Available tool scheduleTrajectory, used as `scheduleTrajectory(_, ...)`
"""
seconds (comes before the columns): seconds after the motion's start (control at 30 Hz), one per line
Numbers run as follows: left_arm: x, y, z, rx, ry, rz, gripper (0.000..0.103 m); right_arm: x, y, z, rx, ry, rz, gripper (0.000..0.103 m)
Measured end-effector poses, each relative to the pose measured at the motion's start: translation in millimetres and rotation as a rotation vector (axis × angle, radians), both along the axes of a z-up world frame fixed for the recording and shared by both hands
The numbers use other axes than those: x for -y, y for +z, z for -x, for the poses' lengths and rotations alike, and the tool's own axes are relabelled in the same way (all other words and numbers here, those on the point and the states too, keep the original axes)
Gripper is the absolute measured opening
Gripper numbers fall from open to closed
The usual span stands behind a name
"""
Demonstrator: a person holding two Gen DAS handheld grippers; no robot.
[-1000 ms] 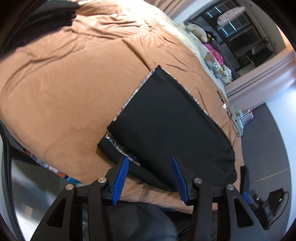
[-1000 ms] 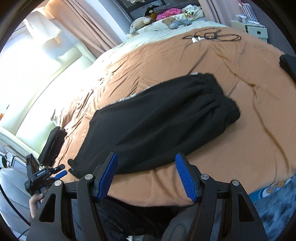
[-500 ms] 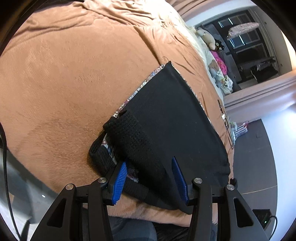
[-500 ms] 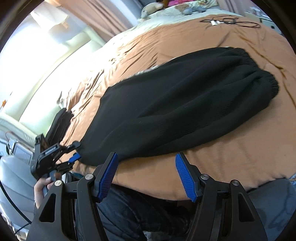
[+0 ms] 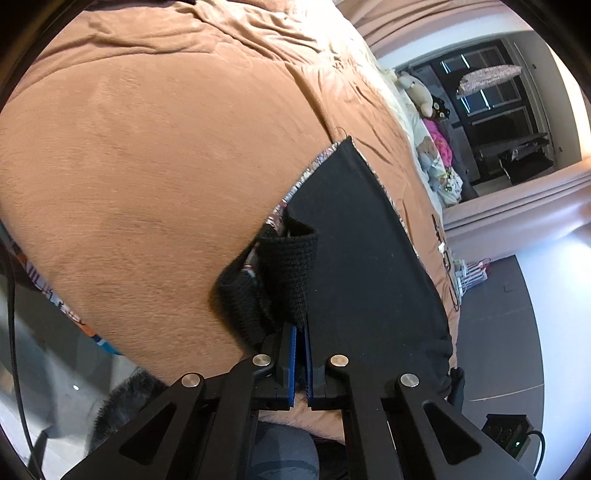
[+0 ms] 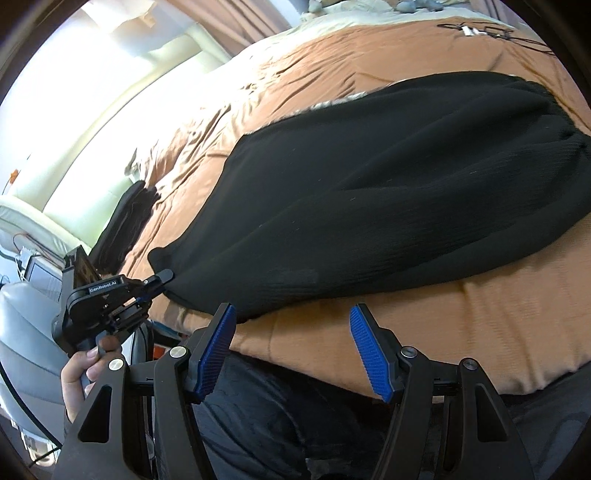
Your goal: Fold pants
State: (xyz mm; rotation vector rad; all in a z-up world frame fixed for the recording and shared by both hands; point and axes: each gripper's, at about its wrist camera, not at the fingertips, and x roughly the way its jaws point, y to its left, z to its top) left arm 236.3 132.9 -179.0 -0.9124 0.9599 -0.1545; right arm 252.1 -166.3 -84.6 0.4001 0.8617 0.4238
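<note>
Black knit pants [image 5: 362, 266] lie flat on a brown blanket [image 5: 147, 166], a patterned lining showing along their edges. My left gripper [image 5: 301, 328] is shut on the ribbed ankle cuff [image 5: 291, 266], which bunches up just beyond the blue pads. From the right wrist view the pants [image 6: 369, 192] stretch from the cuff at the left to the waistband at the upper right, and the left gripper [image 6: 162, 277] bites the cuff end. My right gripper [image 6: 291, 332] is open over the bed's near edge, just short of the pants' near side, with nothing between its fingers.
A folded dark garment [image 6: 125, 218] lies at the blanket's left side. Stuffed toys [image 5: 421, 96] sit at the head of the bed, and cables [image 6: 487, 31] lie on the far blanket. A hand [image 6: 85, 369] holds the left gripper. A small device [image 5: 506, 432] sits on the floor.
The left gripper's jaws went from open around the cuff to shut on it, and the cuff bunched up. The right gripper moved closer to the pants' near edge, still open.
</note>
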Motion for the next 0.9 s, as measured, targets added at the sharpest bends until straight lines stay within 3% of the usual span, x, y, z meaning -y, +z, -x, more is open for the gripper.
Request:
scheduleTrajectory(0.3, -5, 0, 4, 0.016, -0.002, 0.024, 0.002, -30, -9, -17, -0.005, 0.061, 0.011, 0.061)
scheduleTrajectory(0.4, -3, 1, 2, 0.02, -0.003, 0.026, 0.002, -41, -16, -21, -0.021, 0.091, 0.035, 0.054)
scheduleTrajectory(0.83, -3, 1, 1, 0.023, 0.008, 0.052, 0.002, -81, -25, -36, 0.009, 0.118, 0.192, 0.053)
scheduleTrajectory(0.9, -3, 1, 1, 0.024, 0.008, 0.056, 0.002, -80, -26, -37, 0.013, 0.098, 0.222, 0.026)
